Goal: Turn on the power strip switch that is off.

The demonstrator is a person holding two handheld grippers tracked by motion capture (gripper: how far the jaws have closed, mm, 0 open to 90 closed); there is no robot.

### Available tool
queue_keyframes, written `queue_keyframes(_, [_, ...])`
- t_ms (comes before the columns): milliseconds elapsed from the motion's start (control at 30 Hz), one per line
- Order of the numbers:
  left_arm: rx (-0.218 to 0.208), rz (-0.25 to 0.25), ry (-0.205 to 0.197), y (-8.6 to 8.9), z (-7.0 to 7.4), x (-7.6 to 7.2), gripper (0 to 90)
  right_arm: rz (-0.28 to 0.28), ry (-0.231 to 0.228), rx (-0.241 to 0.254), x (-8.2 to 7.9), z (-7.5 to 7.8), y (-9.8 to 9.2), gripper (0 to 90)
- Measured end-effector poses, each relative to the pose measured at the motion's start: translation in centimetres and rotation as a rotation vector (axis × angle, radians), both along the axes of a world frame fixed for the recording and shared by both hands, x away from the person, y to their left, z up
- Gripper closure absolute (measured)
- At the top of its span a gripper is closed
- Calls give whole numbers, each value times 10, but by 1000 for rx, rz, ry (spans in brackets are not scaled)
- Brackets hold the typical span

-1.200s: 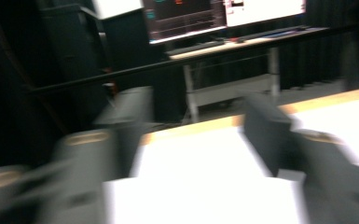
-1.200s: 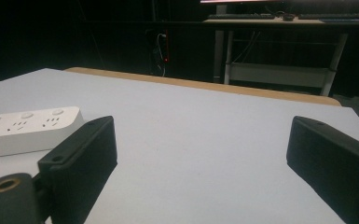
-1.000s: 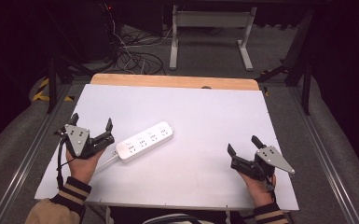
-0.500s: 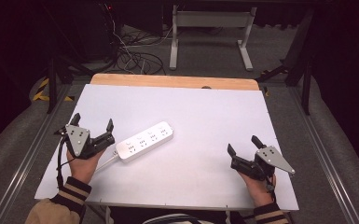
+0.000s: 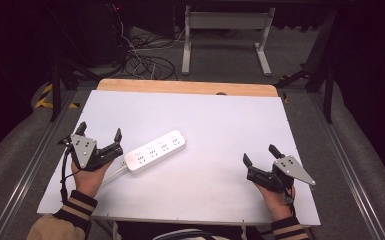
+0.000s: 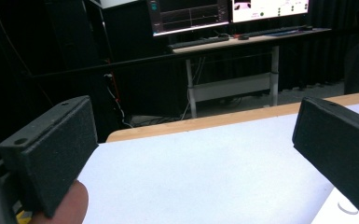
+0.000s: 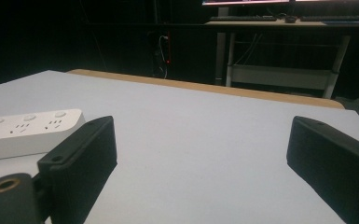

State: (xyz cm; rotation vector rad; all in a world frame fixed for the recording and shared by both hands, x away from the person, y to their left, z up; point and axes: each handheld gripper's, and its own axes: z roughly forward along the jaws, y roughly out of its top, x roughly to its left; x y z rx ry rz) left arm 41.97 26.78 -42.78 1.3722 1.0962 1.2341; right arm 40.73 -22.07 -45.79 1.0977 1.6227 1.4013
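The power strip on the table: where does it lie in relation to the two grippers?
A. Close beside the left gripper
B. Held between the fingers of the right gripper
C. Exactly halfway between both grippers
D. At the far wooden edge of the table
A: in the high view the power strip lies right next to the open left gripper, far from the right gripper.

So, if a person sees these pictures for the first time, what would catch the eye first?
Probably the white power strip, lying at an angle on the left part of the white table, its cable end toward the person. Next, the two black grippers held low over the near edge: the left gripper right beside the strip's near end, the right gripper apart at the other side, both with jaws wide open and holding nothing.
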Motion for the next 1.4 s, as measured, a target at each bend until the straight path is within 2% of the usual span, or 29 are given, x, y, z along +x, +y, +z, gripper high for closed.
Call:
queue_keyframes(733, [0,3,10,4,-2,-2,5,15,2,-8,4,0,4,89])
queue_keyframes(1400, [-14,-4,23,5,-2,1,5,8,6,-6,1,0,3,89])
